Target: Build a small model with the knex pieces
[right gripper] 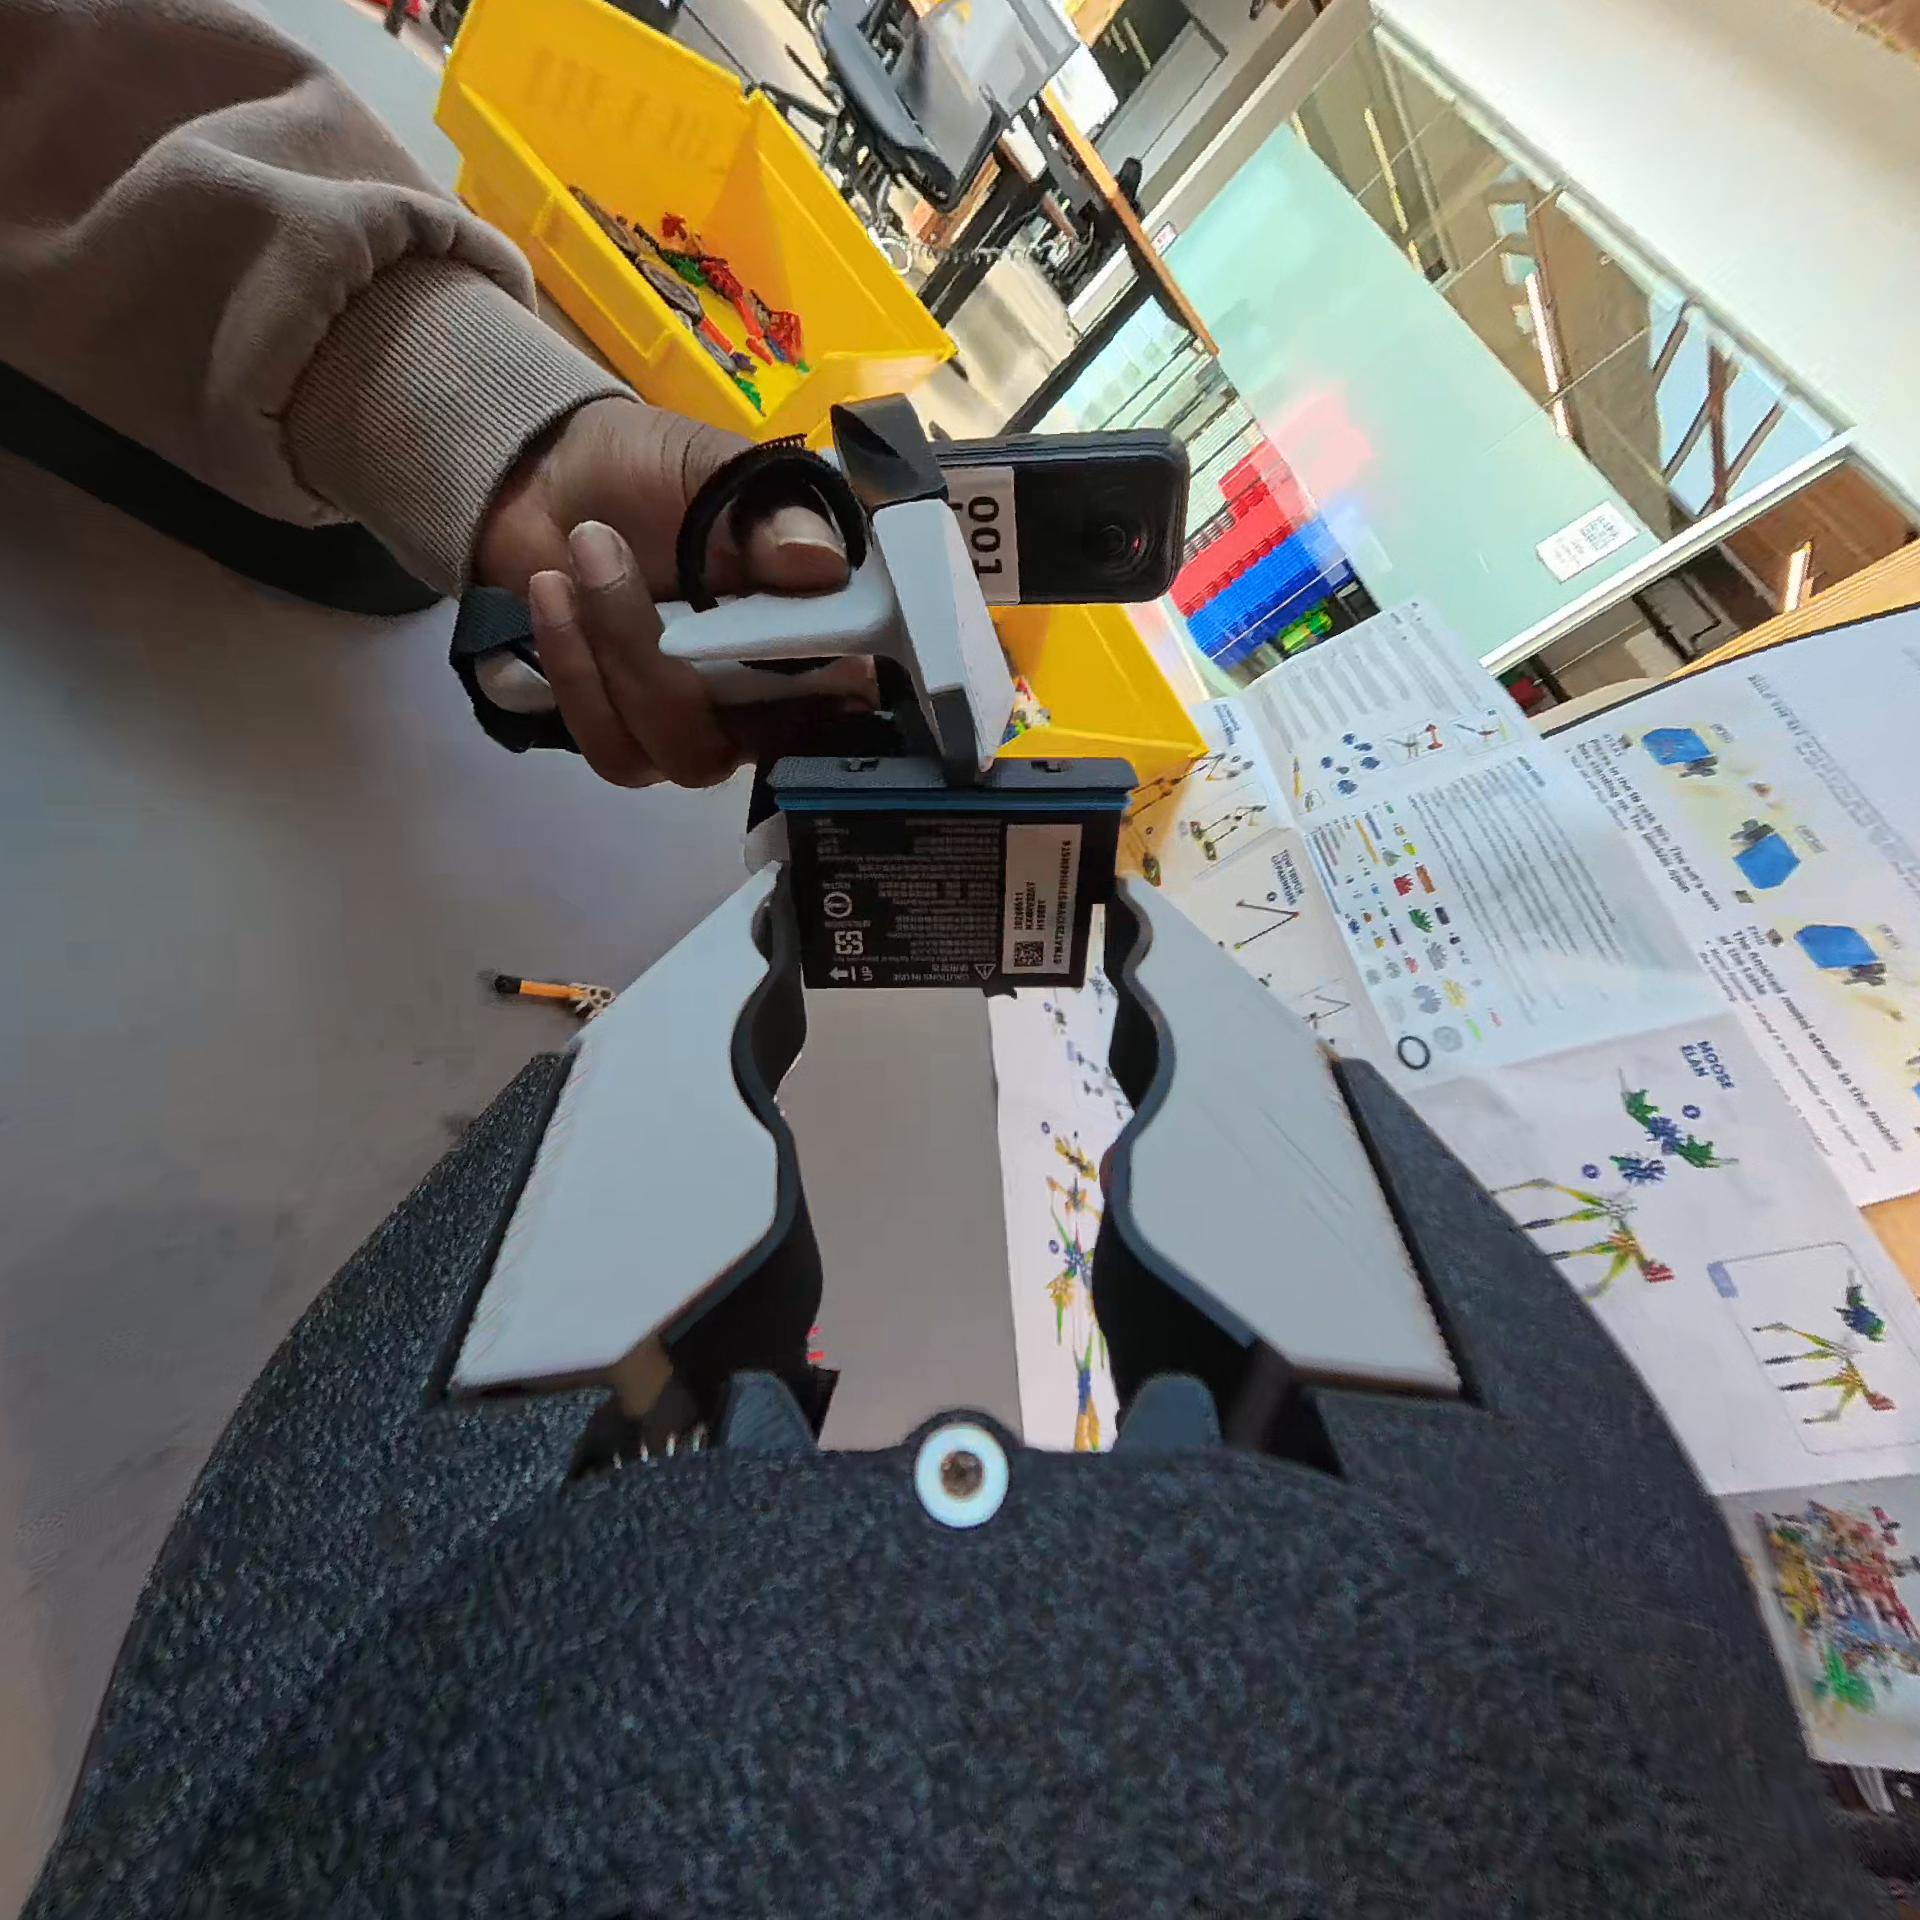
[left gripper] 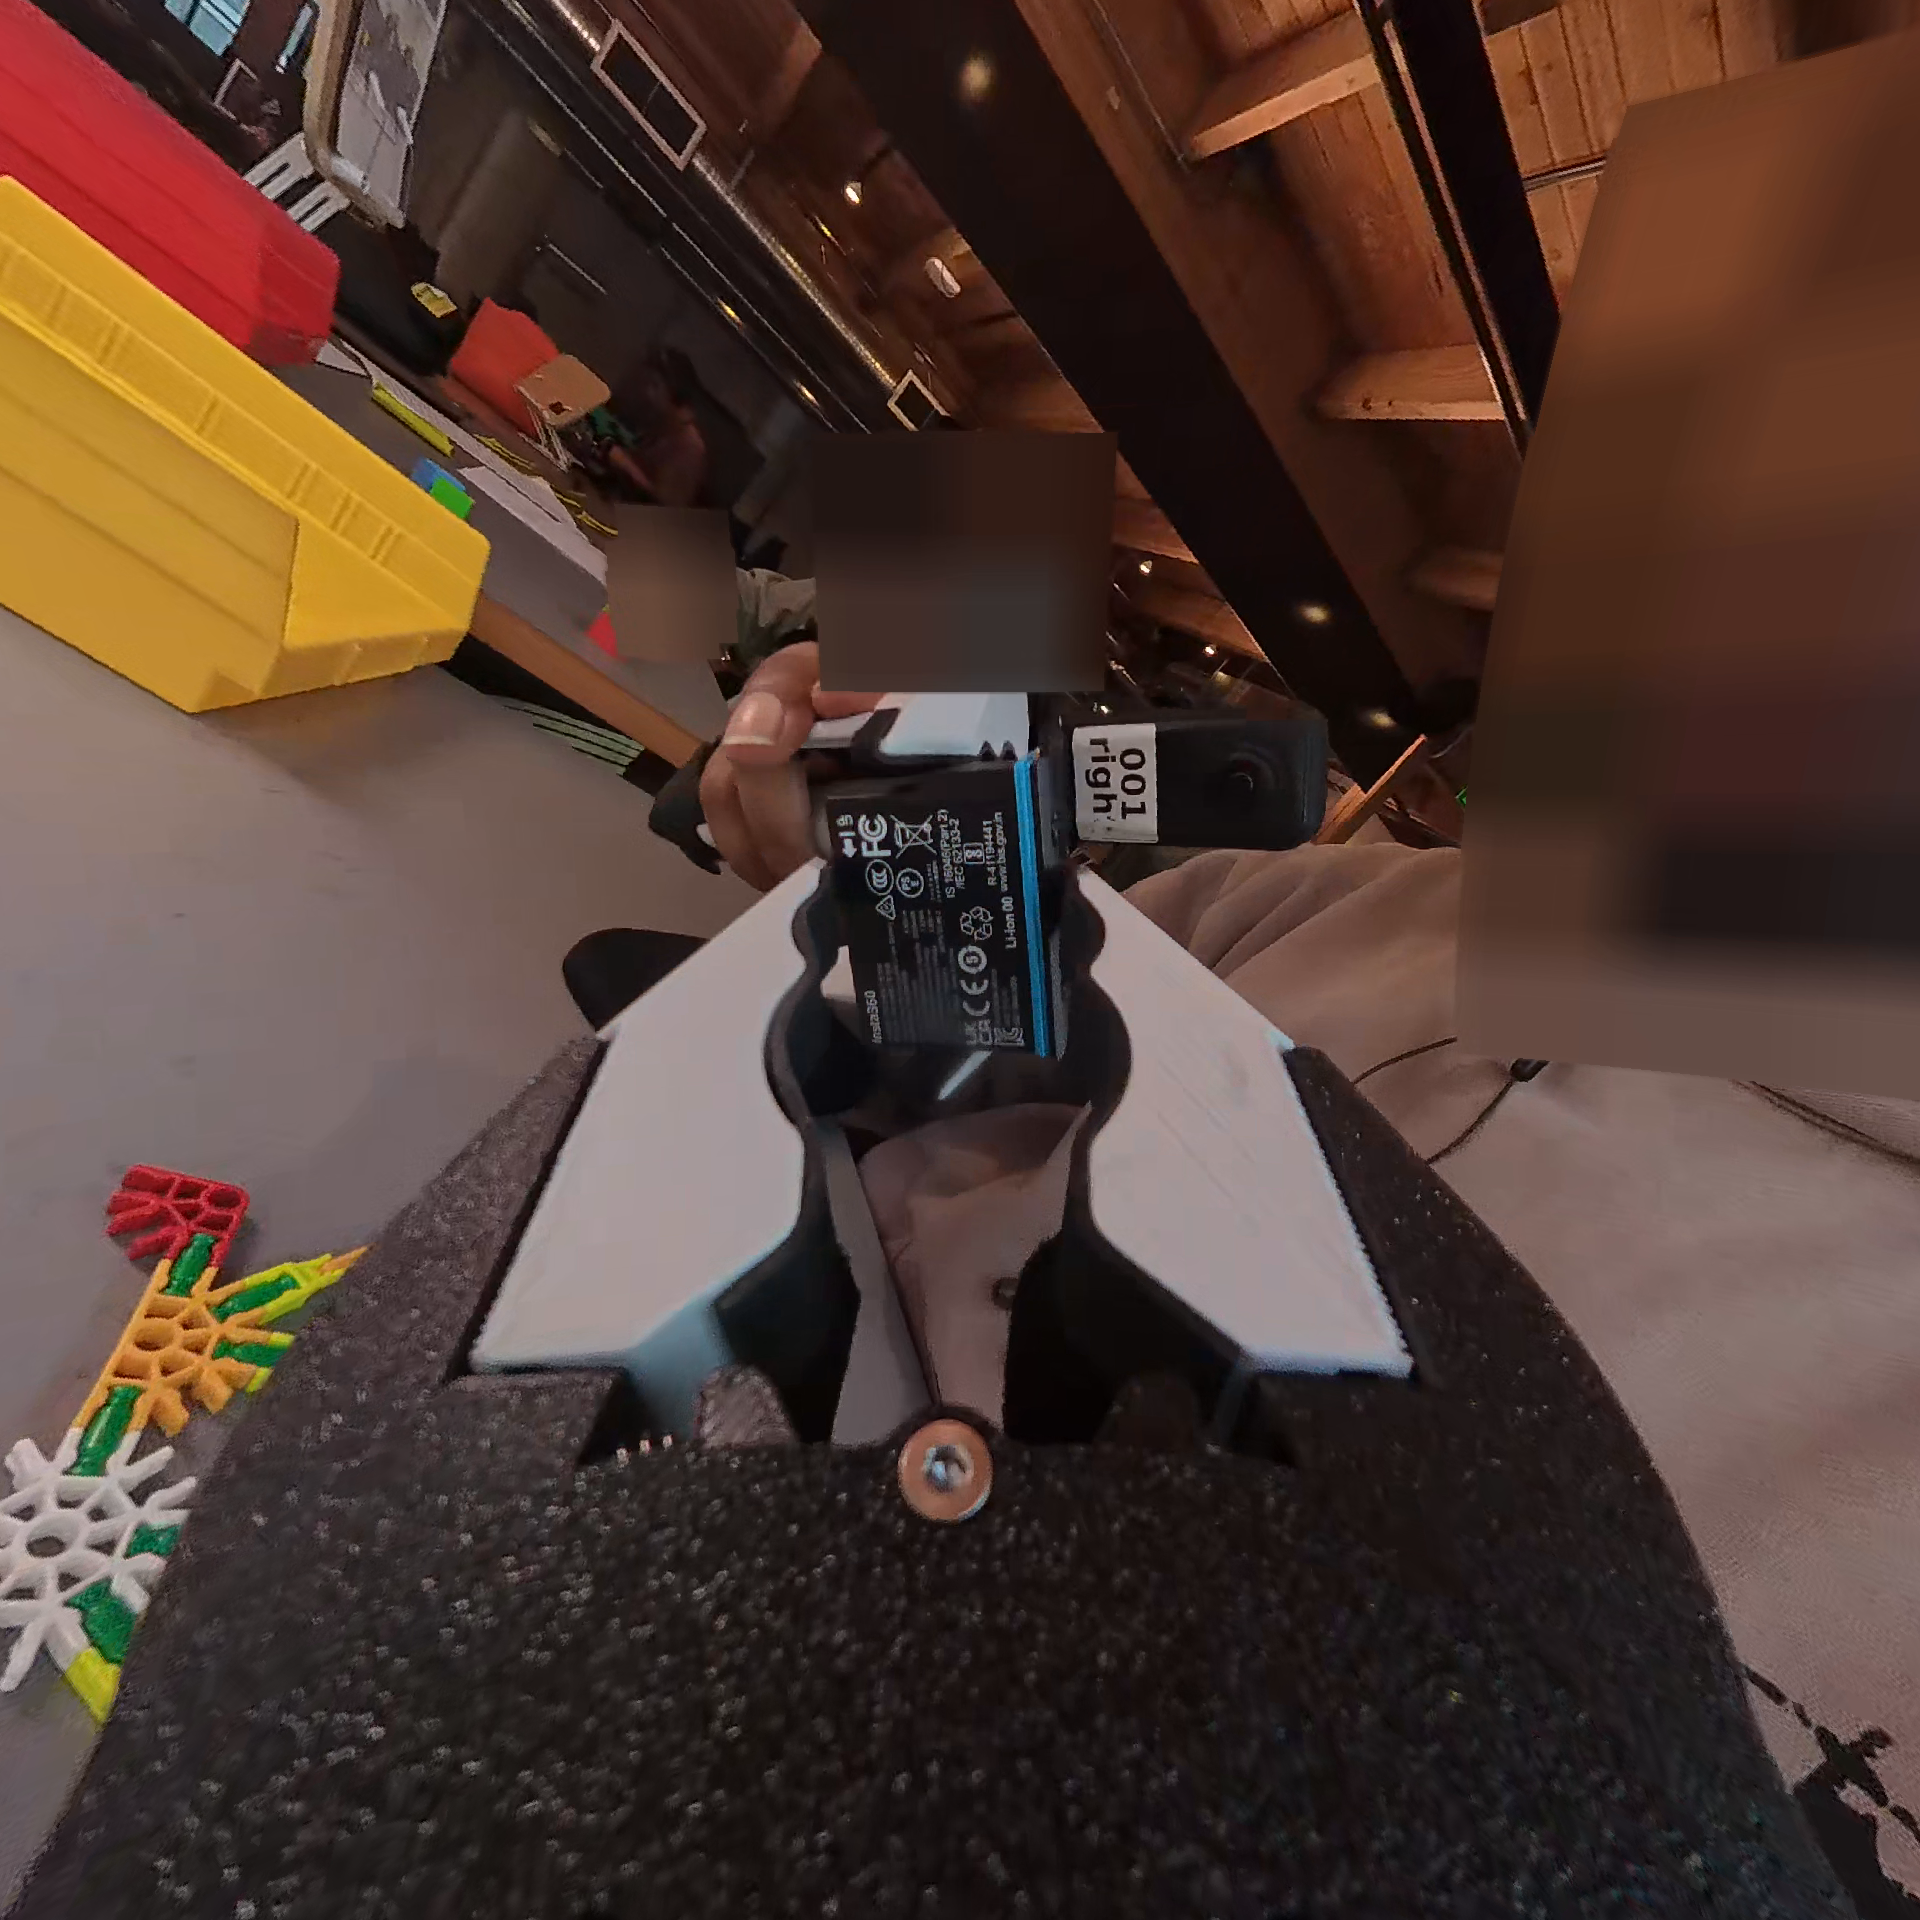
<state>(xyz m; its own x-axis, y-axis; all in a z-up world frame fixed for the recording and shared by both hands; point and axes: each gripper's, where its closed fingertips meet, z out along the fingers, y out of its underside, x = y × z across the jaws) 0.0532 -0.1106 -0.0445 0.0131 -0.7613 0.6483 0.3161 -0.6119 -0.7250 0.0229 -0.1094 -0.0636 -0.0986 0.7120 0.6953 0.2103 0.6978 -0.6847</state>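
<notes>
Battery pack point(left gripper: 951, 914), black with a blue edge band, sits at the tips of both grippers, raised above the grey bench point(left gripper: 260, 883). Left gripper point(left gripper: 951, 940): white fingers point(left gripper: 665, 1143) with dark inner pads closed against the pack's two sides — pinching it. Right gripper point(right gripper: 945, 935): its fingers point(right gripper: 665, 1122) meet the same pack point(right gripper: 940, 899) at its flanks; pads seem to touch, firm grip or bare contact cannot be told. In the right wrist view the pack's capped end points away — just beyond it a hand point(right gripper: 623, 623) in a beige sleeve grips the other tool's white handle, with a black camera point(right gripper: 1091, 514) mounted above. Yellow bin point(right gripper: 675, 208) with small coloured parts stands farther back. Printed instruction sheets point(right gripper: 1455, 935) lie on the bench to the right. In the left wrist view, a construction-toy assembly point(left gripper: 135, 1403) of red, orange, green and white pieces lies on the bench at lower left.
</notes>
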